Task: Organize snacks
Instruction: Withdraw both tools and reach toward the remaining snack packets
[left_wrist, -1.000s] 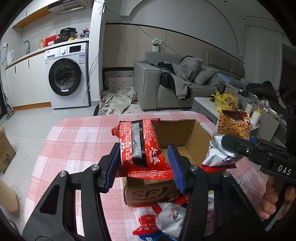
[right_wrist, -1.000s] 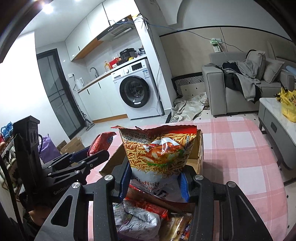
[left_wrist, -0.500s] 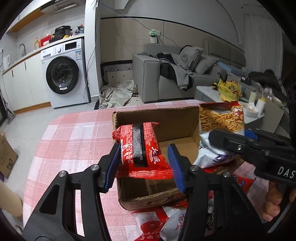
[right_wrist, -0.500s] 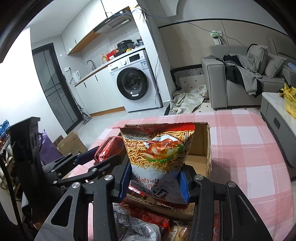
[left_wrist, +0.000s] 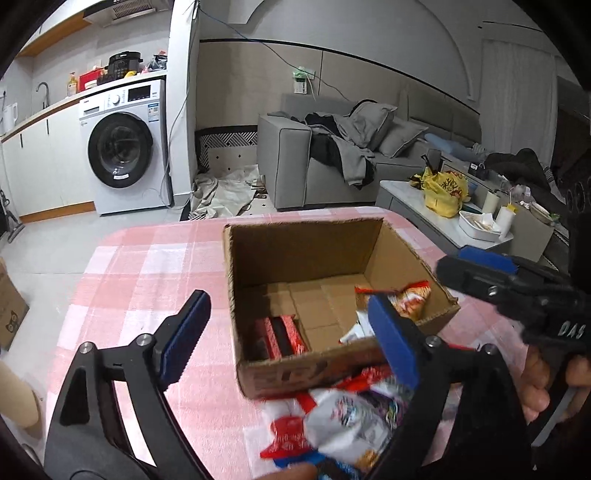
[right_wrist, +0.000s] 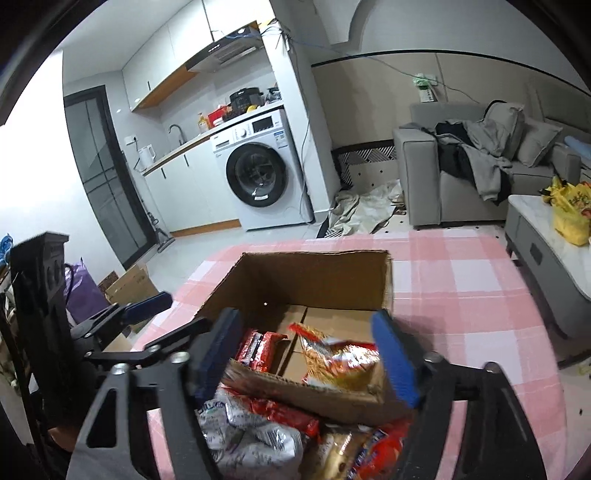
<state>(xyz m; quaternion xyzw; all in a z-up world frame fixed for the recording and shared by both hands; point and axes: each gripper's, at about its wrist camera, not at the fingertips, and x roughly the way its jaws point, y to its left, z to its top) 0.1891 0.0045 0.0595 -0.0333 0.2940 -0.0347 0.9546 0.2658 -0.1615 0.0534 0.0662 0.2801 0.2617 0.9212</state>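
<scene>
Both grippers — left gripper (left_wrist: 291, 339), right gripper (right_wrist: 310, 354) — gape empty over the cardboard box (right_wrist: 317, 273); red packet (left_wrist: 280, 334) and noodle bag (right_wrist: 340, 356) lie inside. Next, pick singly from the snack pile (right_wrist: 266, 432) at the table's near edge.

White "DAS" marks the right tongs (left_wrist: 476, 273).

Pink-checked tablecloth (left_wrist: 147, 266) — brown box (left_wrist: 303, 254)

Two snack packs (left_wrist: 282, 334) in box (left_wrist: 306, 240)
</scene>
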